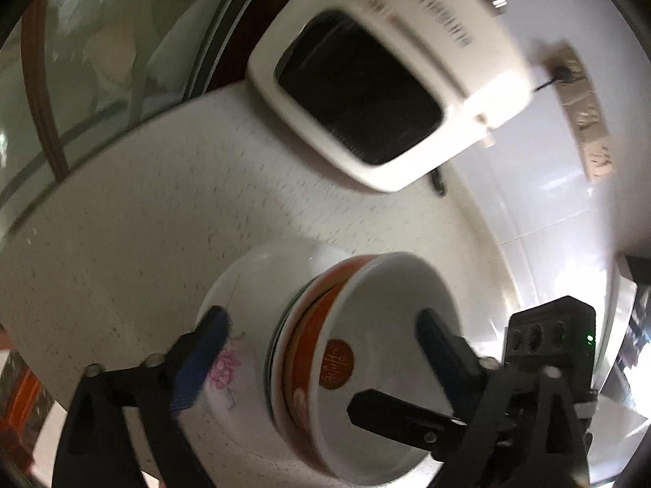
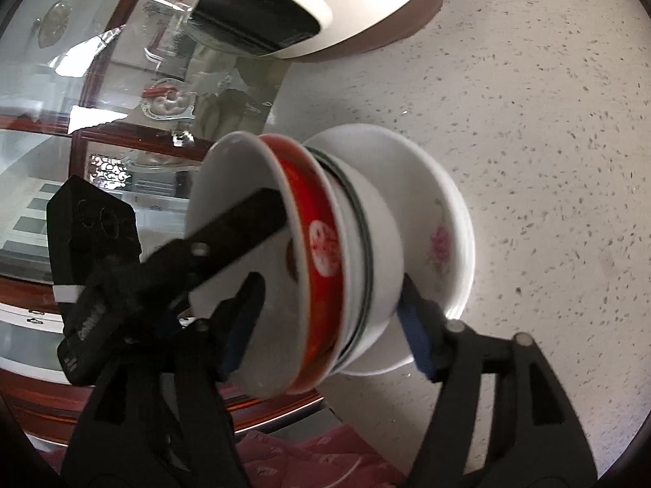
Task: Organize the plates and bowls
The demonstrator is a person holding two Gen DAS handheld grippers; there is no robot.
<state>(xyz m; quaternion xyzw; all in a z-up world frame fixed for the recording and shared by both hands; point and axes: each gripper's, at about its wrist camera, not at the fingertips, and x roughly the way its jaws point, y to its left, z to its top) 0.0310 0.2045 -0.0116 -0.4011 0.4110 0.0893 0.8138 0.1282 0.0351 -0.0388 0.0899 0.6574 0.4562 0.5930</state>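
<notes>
A stack of nested bowls [image 1: 325,345] stands on a white plate with a pink flower [image 1: 228,325] on the speckled counter. The top bowl is red and white with a gold medallion [image 1: 335,370]; a green-rimmed white bowl sits under it. My left gripper [image 1: 321,349] spans the stack, one finger inside the top bowl, one outside against the plate. In the right wrist view the same stack [image 2: 325,260] and plate [image 2: 439,236] show. My right gripper [image 2: 325,313] also spans the stack, one finger inside the top bowl, one under the plate side.
A white appliance with a dark window [image 1: 366,89] stands on the counter [image 1: 142,223] behind the stack, also in the right wrist view [image 2: 264,12]. A tiled wall with sockets [image 1: 586,114] is at right. A glass-fronted wooden cabinet [image 2: 81,122] borders the counter.
</notes>
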